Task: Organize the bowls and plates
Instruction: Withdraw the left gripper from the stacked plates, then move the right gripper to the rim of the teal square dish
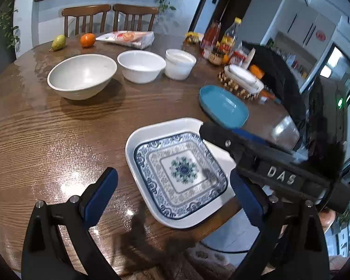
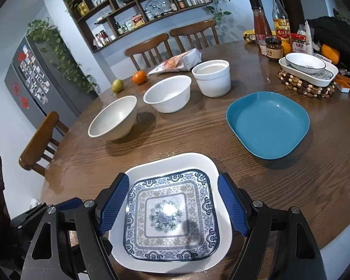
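Right wrist view puts the right gripper (image 2: pixel 172 207), jaws spread and empty, directly over the blue-patterned plate (image 2: pixel 171 214) nested in the white square dish (image 2: pixel 175 163), nearer than the left gripper (image 1: pixel 172 198).

A pear (image 2: pixel 117 85) and an orange (image 2: pixel 139 77) lie near a snack bag (image 2: pixel 178 62), sauce bottles (image 2: pixel 280 24) farther right.

Blue-patterned square plate (image 2: pixel 169 217) nests in white plate (image 2: pixel 175 163); teal plate (image 2: pixel 268 126) lies apart.
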`<state>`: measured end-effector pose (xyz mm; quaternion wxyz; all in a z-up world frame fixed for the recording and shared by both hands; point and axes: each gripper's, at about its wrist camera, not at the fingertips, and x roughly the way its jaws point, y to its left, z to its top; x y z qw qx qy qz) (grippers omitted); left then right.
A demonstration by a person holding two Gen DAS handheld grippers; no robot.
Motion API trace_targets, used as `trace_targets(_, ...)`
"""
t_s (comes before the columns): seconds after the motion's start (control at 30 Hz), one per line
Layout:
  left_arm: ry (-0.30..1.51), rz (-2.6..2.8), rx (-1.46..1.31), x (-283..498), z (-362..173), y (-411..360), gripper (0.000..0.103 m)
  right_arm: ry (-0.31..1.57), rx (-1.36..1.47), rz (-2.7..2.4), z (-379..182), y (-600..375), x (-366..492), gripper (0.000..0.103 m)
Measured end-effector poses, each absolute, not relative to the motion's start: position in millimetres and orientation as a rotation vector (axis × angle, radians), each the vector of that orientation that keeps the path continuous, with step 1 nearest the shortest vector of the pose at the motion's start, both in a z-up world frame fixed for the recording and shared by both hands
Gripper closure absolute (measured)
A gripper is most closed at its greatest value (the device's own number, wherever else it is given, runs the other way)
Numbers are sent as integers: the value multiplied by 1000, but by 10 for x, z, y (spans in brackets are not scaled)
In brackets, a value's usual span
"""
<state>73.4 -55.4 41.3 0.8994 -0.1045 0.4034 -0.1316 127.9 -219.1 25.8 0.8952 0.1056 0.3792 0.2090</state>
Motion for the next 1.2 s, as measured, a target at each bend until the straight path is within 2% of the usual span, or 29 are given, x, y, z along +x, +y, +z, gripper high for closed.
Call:
trace_targets(0.13, 801, -262, -247, 716, 455, -489, 7, 762, 228, 405, 277, -2229, 1253, 15)
trace_targets(0.7, 782, -264, -238, 766, 523, -609, 7, 745, 286, 386, 283, -2452, 1254, 14)
trace_targets(1.2, 718, -316, -251, 1033, 860, -912, 7, 664, 309, 275, 457, -2907, 1227, 14)
